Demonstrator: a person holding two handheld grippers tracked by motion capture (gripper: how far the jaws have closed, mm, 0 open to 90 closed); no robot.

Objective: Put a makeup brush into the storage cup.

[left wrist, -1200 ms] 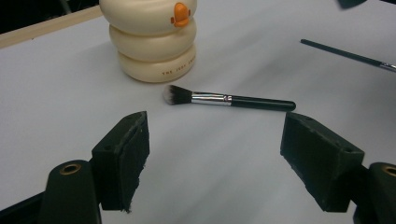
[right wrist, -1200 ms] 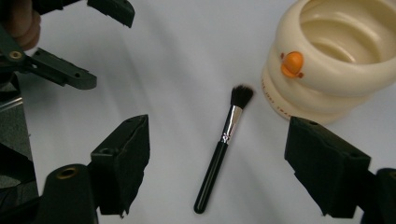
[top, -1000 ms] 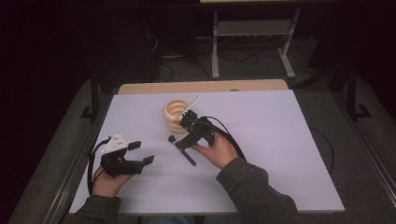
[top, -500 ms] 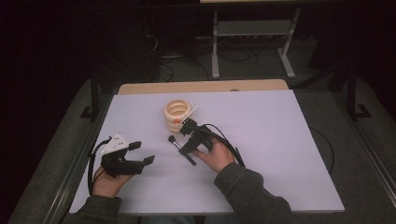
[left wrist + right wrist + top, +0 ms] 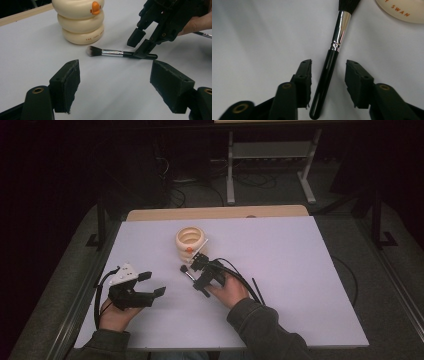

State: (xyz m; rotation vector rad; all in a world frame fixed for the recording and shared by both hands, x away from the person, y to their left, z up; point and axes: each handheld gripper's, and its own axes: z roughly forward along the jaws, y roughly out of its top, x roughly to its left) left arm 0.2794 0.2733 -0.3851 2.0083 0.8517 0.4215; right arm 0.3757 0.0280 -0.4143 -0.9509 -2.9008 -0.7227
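From the high view, the white flat counter (image 5: 300,270) is carrying a cream holder of three stacked rings (image 5: 190,243) near its far middle. The right gripper (image 5: 192,272) is tilting down at the holder's 5 o'clock, over a black-handled makeup brush with a silver collar (image 5: 186,271) that is lying flat on the counter just beside the holder. The left gripper (image 5: 152,284) is sitting near the counter's 8 o'clock corner, well apart from the brush, its jaws standing wide with nothing between them.

From the left gripper view, the brush (image 5: 117,53) is lying across the counter with its pale-tipped bristles pointing to 9 o'clock, just short of the holder (image 5: 81,21), which is bearing a small orange duck bill. The right gripper (image 5: 140,43) is coming in from 1 o'clock, one jaw tip touching the counter beside the black handle.

From the right gripper view, the brush (image 5: 329,65) is running from 6 o'clock up to 12 o'clock between the jaws, which have just been closing and are now standing at a middling gap; the left pad is close to the handle, the right pad apart from it, so nothing is clamped yet
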